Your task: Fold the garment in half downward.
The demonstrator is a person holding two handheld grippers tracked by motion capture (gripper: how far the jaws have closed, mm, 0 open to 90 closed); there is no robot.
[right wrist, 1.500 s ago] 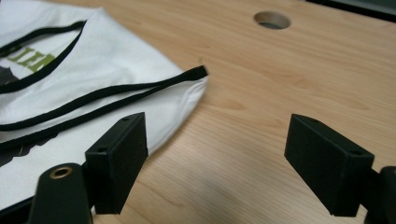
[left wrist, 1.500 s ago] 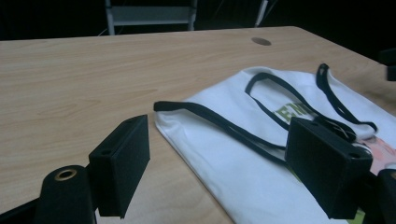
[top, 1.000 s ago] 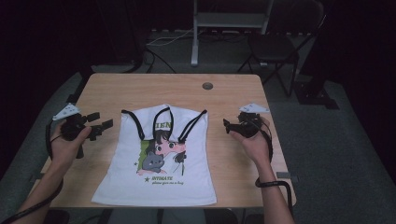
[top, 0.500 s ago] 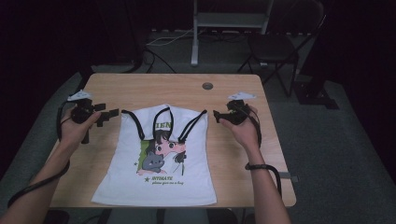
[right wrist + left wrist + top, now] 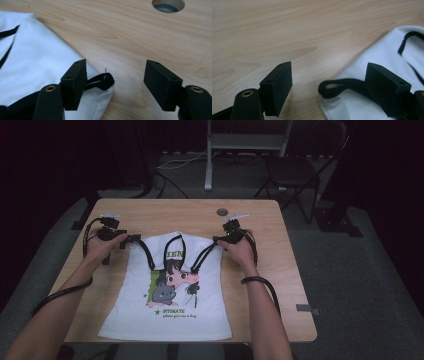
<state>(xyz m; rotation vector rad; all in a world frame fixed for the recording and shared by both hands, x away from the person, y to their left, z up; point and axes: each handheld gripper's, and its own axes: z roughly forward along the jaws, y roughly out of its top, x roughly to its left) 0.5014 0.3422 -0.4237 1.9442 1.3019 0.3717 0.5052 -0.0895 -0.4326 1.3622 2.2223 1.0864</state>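
My left gripper point(image 5: 328, 82) and right gripper point(image 5: 115, 83) both stand wide at the top's point(image 5: 170, 295) black strap ends, flat on the table point(image 5: 280, 270). It's light, limp cloth; I'd pinch each strap loop point(image 5: 334, 87) where it's doubled
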